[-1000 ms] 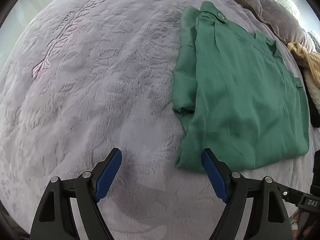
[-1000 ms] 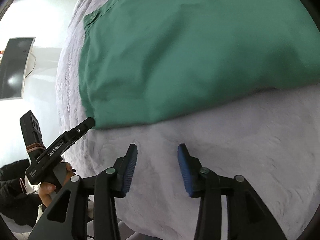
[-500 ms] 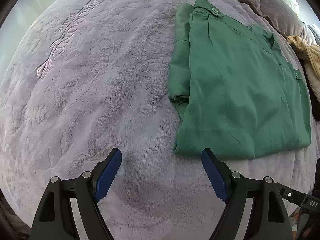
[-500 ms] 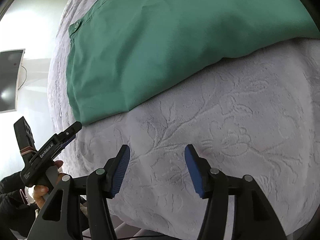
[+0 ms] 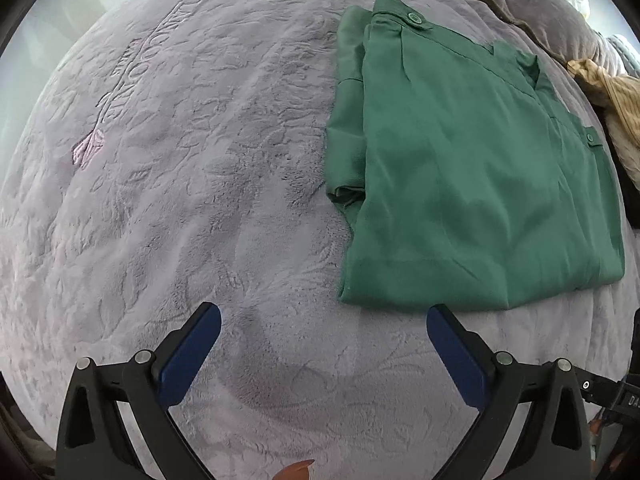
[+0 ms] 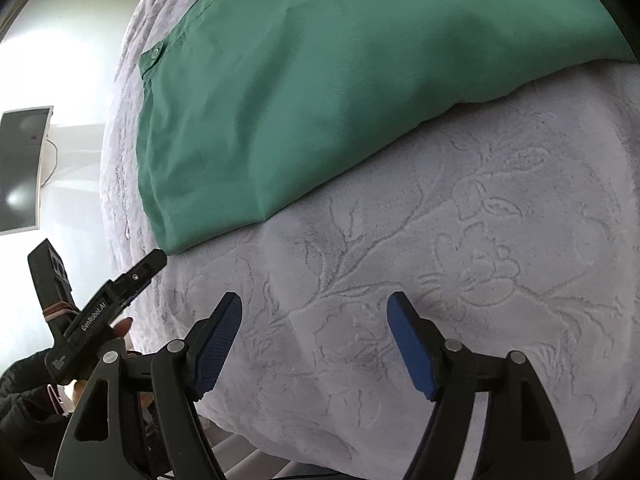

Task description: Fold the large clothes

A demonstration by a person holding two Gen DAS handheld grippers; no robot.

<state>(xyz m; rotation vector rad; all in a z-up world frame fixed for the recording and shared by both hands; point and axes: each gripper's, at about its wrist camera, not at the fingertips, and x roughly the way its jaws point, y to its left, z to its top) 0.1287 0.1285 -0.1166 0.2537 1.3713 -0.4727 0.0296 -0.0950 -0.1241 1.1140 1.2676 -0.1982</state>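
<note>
We hold the left gripper (image 5: 324,320) above the lavender embossed blanket (image 5: 168,208), its blue pads (image 5: 192,344) spread wider than a second ago and opening at this moment, with only blanket between them. The green shirt (image 5: 460,184) lies folded flat on the blanket, up and to the right of this gripper; its near hem sits just past the right-hand pad without touching it. In the left wrist view the shirt sits slightly farther to the right and higher than it did a second ago, and a button (image 5: 414,19) shows at its far top corner, another (image 5: 590,136) near its right edge. A folded sleeve runs along the shirt's left side. Beyond it lie a grey pillow (image 5: 540,4) and a tan knitted cloth (image 5: 612,92).

Our right gripper (image 6: 314,308) hovers over bare blanket too, its jaws opening: a second ago the pads (image 6: 218,340) stood close together, and now the gap between them is clearly wider, with nothing in it. In the right wrist view the shirt (image 6: 320,92) fills the upper part, and its near edge has drawn farther from the pads than before, leaving a broad strip of embossed flowers (image 6: 480,248) between. The left gripper (image 6: 120,292) appears at lower left in that view, held by a hand (image 6: 120,326) in a dark sleeve, its tip near the shirt's corner. A dark monitor (image 6: 22,168) hangs on the white wall behind.
</note>
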